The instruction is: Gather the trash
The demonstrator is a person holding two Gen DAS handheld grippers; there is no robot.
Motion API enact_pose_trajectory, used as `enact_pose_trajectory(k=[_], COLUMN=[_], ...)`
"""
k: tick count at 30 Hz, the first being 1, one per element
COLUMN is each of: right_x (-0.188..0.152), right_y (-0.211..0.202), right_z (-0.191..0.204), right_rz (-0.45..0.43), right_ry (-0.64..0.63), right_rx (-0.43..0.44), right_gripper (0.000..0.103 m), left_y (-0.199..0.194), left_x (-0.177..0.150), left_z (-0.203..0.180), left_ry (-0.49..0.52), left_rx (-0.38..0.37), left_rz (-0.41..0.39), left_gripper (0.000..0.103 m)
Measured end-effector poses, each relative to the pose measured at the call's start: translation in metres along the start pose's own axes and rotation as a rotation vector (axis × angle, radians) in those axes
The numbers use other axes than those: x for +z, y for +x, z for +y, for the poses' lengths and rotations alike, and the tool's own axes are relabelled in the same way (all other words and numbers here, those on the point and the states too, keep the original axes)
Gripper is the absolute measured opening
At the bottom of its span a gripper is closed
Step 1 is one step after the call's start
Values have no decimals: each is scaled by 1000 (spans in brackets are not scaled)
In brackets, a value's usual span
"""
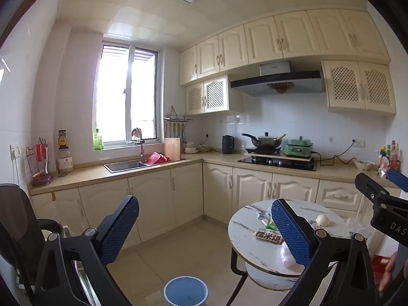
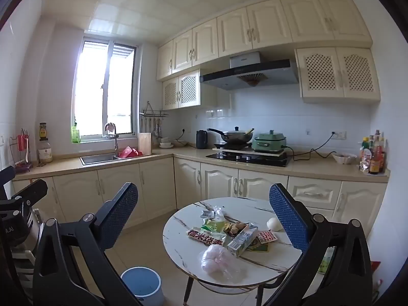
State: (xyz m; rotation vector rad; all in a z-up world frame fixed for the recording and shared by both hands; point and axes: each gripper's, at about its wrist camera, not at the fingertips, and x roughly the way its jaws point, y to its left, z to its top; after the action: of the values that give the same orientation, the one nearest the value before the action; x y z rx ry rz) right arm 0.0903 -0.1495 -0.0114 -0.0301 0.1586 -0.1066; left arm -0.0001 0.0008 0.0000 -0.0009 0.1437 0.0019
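Trash lies on a round marble table (image 2: 267, 258): a red-and-white food wrapper (image 2: 207, 237), a milk carton (image 2: 242, 241), a crumpled clear plastic bag (image 2: 219, 257), a green packet (image 2: 213, 225), a red-dotted sachet (image 2: 266, 236) and a white round lump (image 2: 274, 223). A blue bin (image 2: 142, 284) stands on the floor left of the table. My right gripper (image 2: 204, 216) hovers open, short of the table, holding nothing. My left gripper (image 1: 205, 232) is open and empty too, above the blue bin (image 1: 185, 290), with the table (image 1: 242, 244) to its right.
Cream cabinets and a counter run along the back, with a sink (image 2: 98, 158), a hob with a wok (image 2: 233, 135) and a green cooker (image 2: 270, 141). Bottles (image 2: 374, 153) stand at the counter's right end. A dark chair (image 1: 15, 224) is at the left.
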Motion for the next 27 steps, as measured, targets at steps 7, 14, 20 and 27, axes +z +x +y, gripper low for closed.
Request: enact_pose_trajectory(k=[7,14,20,27], right_x=[1,-1,2,1], right_y=[-3,-2,-7,-5], right_z=[0,5,1,2], right_rz=[-10,-12,-14,-8], right_ry=[2,-2,2,1], right_rx=[-2,-9,-3,-3], right_gripper=[103,103,103,103], left_y=[-4,-2,1,2], left_x=[-2,1,-1,-2], left_z=[0,-1,-6,-5], left_ry=[-6,5,7,3], left_rx=[9,11,8,11], left_rz=[-11,2,3,1], left_gripper=[102,102,102,102])
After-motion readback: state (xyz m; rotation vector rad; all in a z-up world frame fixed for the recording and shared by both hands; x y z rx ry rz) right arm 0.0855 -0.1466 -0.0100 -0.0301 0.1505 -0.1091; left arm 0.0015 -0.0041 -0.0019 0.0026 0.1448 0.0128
